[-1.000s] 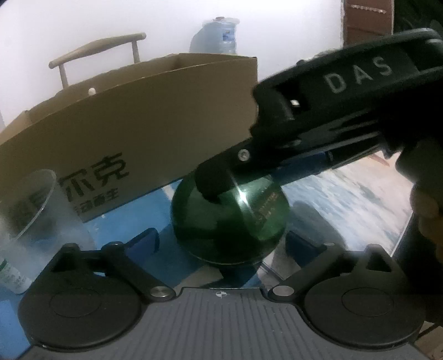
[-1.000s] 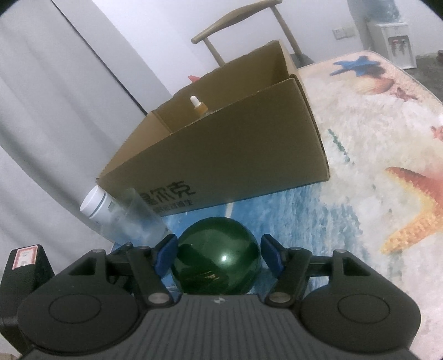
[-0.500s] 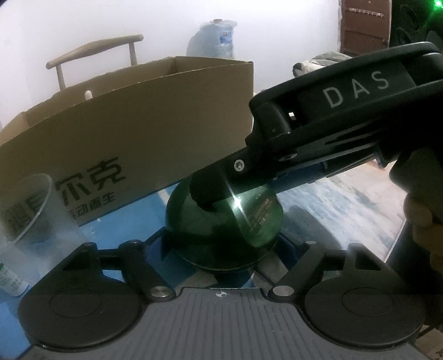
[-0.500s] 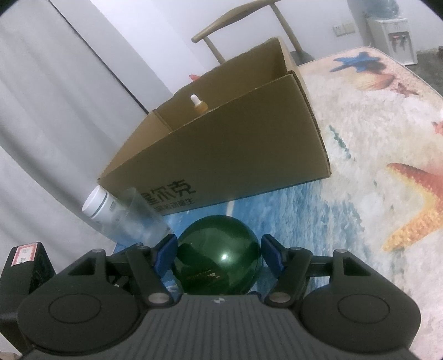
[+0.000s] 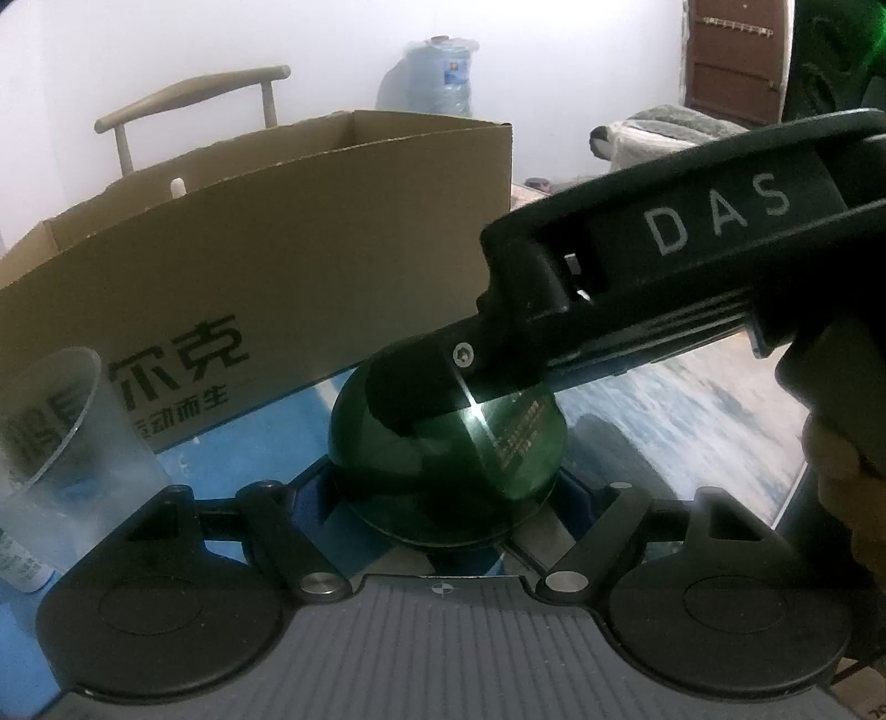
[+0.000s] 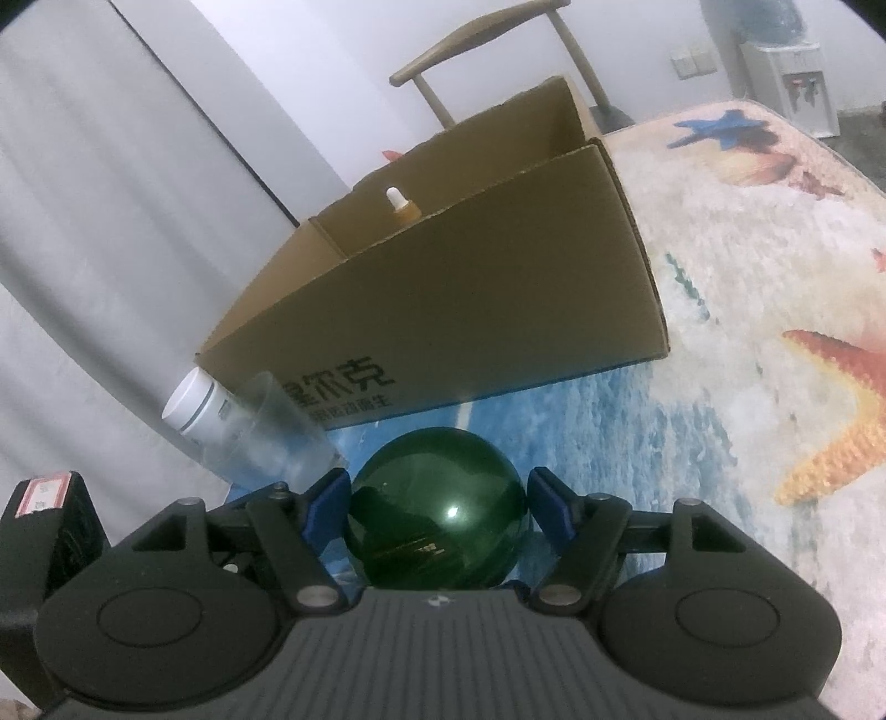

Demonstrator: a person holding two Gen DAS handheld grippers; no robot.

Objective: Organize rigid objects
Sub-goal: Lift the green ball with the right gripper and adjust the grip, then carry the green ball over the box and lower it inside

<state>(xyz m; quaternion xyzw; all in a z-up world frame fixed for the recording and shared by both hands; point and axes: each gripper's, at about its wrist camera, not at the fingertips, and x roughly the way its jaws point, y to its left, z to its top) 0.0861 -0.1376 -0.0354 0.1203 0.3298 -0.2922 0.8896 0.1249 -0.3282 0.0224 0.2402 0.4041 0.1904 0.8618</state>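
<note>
A dark green glass ball (image 5: 443, 471) rests on the blue sea-print cloth in front of a cardboard box (image 5: 277, 277). My left gripper (image 5: 446, 479) is shut on the ball, with both blue pads pressed to its sides. The right gripper reaches in from the right, and one of its fingers (image 5: 410, 387) lies over the ball's top. In the right wrist view the ball (image 6: 437, 509) sits between the jaws of my right gripper (image 6: 438, 493). These jaws are opening, and a thin gap shows at the right pad (image 6: 545, 501).
The open box (image 6: 470, 288) holds a small dropper bottle (image 6: 401, 207). A clear plastic cup (image 6: 271, 437) and a white bottle (image 6: 194, 410) stand left of the ball. A wooden chair (image 6: 482, 44) stands behind the box. Starfish-print cloth (image 6: 830, 415) stretches to the right.
The left jaws have closed in from wide apart onto the green ball. The right pads have eased slightly away from it. Neither hand has shifted.
</note>
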